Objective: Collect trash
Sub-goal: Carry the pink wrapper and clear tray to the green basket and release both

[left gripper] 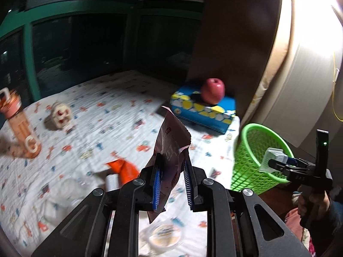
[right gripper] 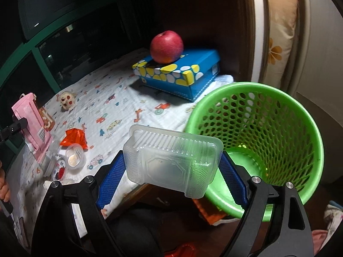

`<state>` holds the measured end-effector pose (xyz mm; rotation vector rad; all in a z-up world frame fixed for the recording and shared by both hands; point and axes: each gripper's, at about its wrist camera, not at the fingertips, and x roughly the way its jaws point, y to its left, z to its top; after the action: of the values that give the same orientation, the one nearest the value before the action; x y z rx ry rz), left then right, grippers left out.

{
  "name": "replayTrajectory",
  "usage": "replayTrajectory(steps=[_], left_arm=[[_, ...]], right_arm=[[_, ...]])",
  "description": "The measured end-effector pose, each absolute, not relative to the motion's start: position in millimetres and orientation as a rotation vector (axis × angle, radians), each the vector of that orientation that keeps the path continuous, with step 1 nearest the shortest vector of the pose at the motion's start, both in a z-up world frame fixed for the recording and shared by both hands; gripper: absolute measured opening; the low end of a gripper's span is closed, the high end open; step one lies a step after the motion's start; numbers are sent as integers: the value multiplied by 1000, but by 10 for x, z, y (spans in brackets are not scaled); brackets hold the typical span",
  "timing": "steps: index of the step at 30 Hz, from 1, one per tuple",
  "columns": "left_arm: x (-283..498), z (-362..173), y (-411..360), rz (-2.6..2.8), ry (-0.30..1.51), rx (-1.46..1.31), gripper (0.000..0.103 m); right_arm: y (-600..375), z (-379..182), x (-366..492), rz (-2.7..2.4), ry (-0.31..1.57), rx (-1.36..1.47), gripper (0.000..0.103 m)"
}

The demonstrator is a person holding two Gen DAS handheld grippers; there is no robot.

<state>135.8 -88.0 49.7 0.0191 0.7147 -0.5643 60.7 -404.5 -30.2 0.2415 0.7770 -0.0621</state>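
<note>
The left gripper point(left gripper: 171, 177) is pinching a pink wrapper point(left gripper: 171, 150); the right gripper point(right gripper: 171, 171) is clamping a clear tray point(right gripper: 171, 160) beside the green basket point(right gripper: 310, 139). Neither is binned; an orange wrapper point(right gripper: 75, 138) and cups point(right gripper: 75, 156) are remaining on the bedsheet point(right gripper: 120, 98).

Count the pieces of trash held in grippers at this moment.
2. The left gripper is shut on a pink wrapper; the right gripper holds a clear plastic tray beside the green basket. More trash lies on the cloth.
</note>
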Motion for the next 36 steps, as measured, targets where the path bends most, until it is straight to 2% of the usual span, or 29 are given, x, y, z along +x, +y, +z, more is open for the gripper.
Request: replayTrajectory(steps=[15, 25, 36], left_arm=[[1380, 655, -2596, -847, 726, 92, 19], [1386, 646, -3373, -974, 759, 79, 19], [1398, 358, -3958, -1036, 851, 36, 20]], right_arm=[[-4829, -523, 443, -194, 821, 269, 85], [-5066, -608, 337, -223, 822, 303, 90], [-5222, -527, -13, -255, 779, 327, 90]])
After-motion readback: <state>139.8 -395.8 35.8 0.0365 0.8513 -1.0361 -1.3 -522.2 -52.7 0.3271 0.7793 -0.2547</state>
